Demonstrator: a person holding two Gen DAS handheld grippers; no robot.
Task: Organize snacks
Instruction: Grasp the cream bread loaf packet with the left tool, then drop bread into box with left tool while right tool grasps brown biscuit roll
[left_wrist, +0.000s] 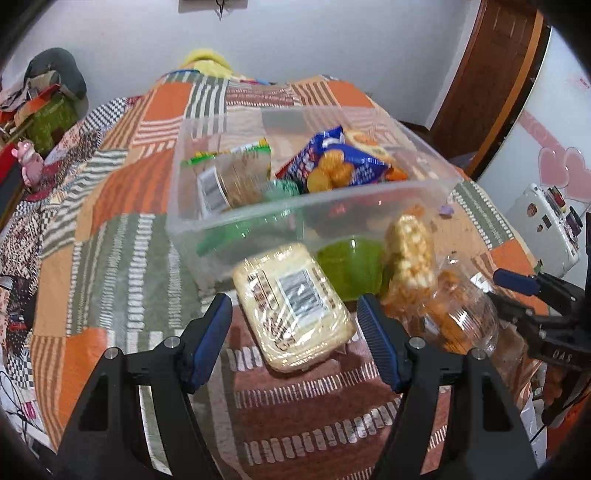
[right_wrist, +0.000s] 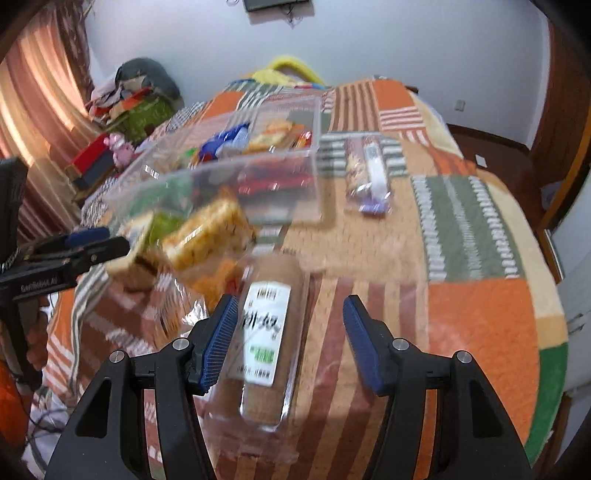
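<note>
The clear plastic bin (left_wrist: 236, 218) sat on the patchwork quilt (left_wrist: 122, 258) and already held several snacks, among them a blue cookie bag (left_wrist: 332, 162) and a green-edged cracker pack (left_wrist: 232, 173), so the sorting looked partly done. Several packs were still out on the quilt: a pale wafer pack (left_wrist: 291, 306) lay between the spread fingers of the left gripper (left_wrist: 295, 339), which pinched nothing, and a brown cake pack with a white label (right_wrist: 266, 332) lay between the equally spread fingers of the right gripper (right_wrist: 290, 343). A popcorn bar (left_wrist: 410, 251), an orange snack bag (left_wrist: 450, 317) and a far purple-ended packet (right_wrist: 367, 177) also waited outside the bin.
</note>
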